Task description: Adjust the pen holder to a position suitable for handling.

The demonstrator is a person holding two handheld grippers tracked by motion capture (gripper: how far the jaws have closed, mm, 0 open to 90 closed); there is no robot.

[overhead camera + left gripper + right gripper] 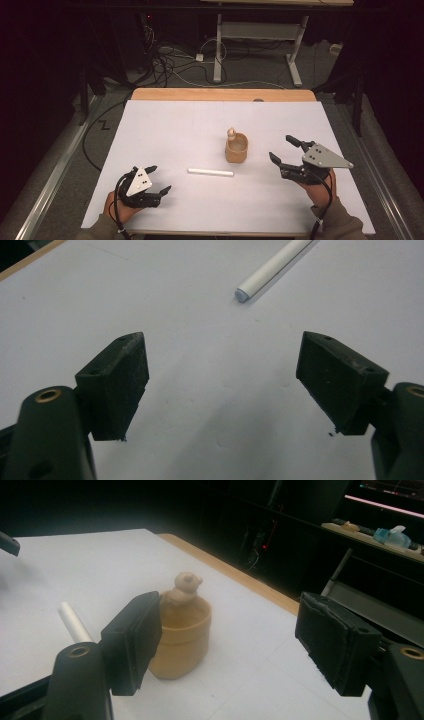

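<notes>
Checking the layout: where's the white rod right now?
In the high view the white rod lies flat on the white table cover, near its front middle, just front-left of the tan cup and between the two tongs, touching neither.

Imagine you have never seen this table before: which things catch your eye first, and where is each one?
A small tan round cup with a little figure on its far rim stands right of centre on the white table sheet. A slim white cylindrical stick lies flat before it, towards the person. The black left tool and black right tool rest open near the two front corners, neither holding anything.
</notes>
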